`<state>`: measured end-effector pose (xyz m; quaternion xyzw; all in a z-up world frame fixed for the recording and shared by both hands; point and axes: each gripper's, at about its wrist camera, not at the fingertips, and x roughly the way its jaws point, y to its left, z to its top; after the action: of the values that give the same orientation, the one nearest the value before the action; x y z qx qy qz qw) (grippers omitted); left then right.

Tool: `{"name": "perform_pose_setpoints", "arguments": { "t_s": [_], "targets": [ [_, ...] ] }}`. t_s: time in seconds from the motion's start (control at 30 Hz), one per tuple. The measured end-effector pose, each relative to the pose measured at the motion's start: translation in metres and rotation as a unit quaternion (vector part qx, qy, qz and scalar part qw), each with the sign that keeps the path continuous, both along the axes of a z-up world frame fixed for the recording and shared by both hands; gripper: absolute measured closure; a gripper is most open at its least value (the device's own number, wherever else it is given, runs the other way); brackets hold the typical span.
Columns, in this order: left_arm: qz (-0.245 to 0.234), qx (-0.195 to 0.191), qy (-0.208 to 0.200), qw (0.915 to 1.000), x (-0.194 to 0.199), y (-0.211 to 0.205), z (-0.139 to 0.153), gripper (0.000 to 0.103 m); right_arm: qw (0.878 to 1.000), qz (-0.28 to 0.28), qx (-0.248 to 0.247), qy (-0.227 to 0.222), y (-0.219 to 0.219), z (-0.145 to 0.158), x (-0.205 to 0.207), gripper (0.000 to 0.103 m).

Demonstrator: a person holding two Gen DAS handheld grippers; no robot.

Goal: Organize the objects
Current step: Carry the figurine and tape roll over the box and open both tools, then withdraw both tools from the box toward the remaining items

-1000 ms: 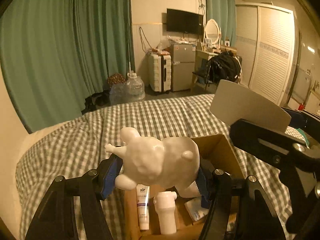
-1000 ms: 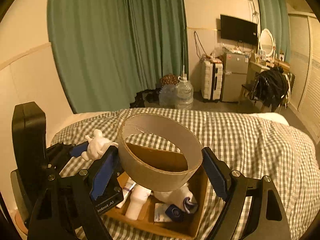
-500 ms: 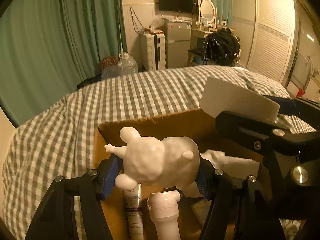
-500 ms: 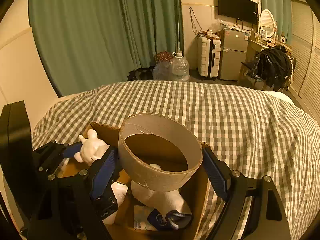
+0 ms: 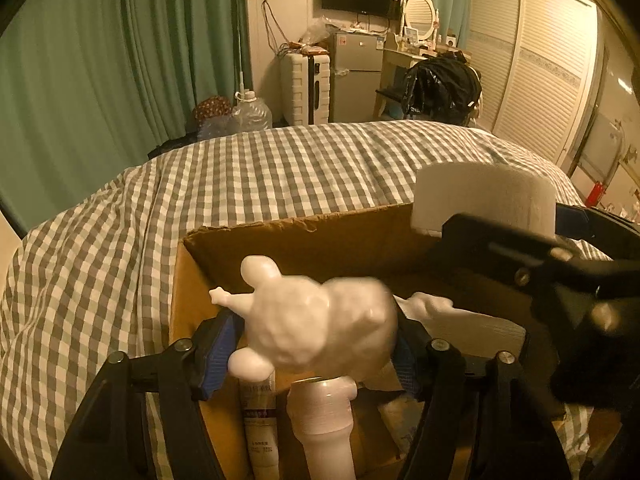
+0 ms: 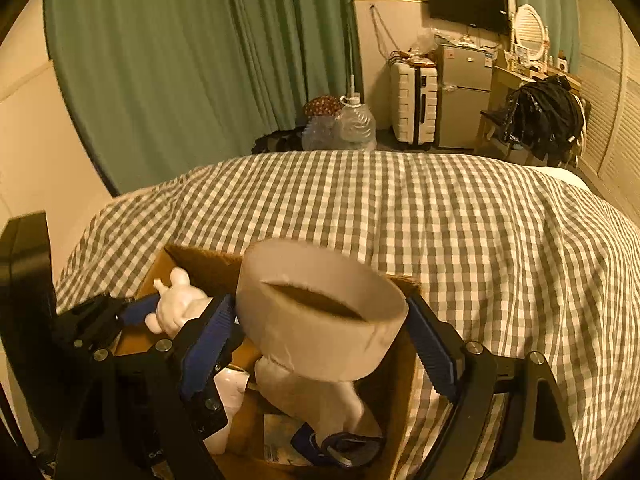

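Observation:
My left gripper [image 5: 312, 344] is shut on a white animal figurine [image 5: 320, 320] and holds it over the open cardboard box [image 5: 304, 240] on the bed. My right gripper [image 6: 320, 332] is shut on a wide cardboard tape ring [image 6: 320, 316], held over the same box [image 6: 192, 264]. The ring also shows at the right of the left wrist view [image 5: 480, 200], and the figurine at the left of the right wrist view [image 6: 180, 304]. Inside the box lie a tube [image 5: 260, 420], a white bottle [image 5: 324, 420] and a white stuffed shape [image 6: 316, 396].
The box sits on a grey-and-white checked bedspread [image 6: 460, 220]. Green curtains [image 5: 100, 80] hang behind the bed. A suitcase [image 6: 414, 104], a small fridge [image 6: 464, 96], water jugs [image 6: 356, 124] and a chair with black clothes [image 6: 544, 116] stand beyond the foot of the bed.
Both grippers have moved lower and closer to the box with their objects still held. The box now fills more of both views.

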<state>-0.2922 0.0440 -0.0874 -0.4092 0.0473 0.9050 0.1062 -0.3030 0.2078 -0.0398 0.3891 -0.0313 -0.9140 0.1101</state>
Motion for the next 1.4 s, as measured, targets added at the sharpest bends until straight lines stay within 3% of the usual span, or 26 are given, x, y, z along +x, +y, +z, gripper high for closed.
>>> {"name": "perform_pose_setpoints", "arguments": {
  "t_s": [0.07, 0.13, 0.5, 0.83, 1.03, 1.23, 1.4],
  "targets": [
    [0.005, 0.0, 0.012, 0.9999, 0.004, -0.001, 0.004, 0.015, 1.0, -0.003, -0.015, 0.002, 0.006, 0.002, 0.0, 0.013],
    [0.009, 0.002, 0.021, 0.9997, 0.007, -0.002, 0.009, 0.012, 1.0, -0.008, -0.026, 0.008, 0.011, 0.007, 0.003, 0.012],
    [0.022, 0.002, 0.059, 0.998, 0.049, 0.0, 0.065, 0.008, 0.997, -0.013, -0.034, 0.071, 0.017, 0.07, 0.061, 0.011],
    [0.037, 0.0, 0.118, 0.9924, 0.121, -0.007, 0.139, 0.005, 0.99, -0.013, 0.018, 0.141, 0.02, 0.155, 0.154, 0.011],
    [0.039, -0.003, 0.125, 0.9914, 0.158, -0.01, 0.156, 0.003, 0.986, -0.014, 0.046, 0.157, 0.024, 0.188, 0.207, 0.011],
    [0.048, -0.003, 0.109, 0.9929, 0.189, -0.019, 0.138, 0.003, 0.987, -0.006, 0.076, 0.142, 0.02, 0.185, 0.242, 0.011],
    [0.073, -0.024, 0.091, 0.9929, 0.203, -0.025, 0.098, 0.003, 0.992, 0.019, 0.094, 0.087, 0.005, 0.13, 0.246, 0.011]
  ]
}}
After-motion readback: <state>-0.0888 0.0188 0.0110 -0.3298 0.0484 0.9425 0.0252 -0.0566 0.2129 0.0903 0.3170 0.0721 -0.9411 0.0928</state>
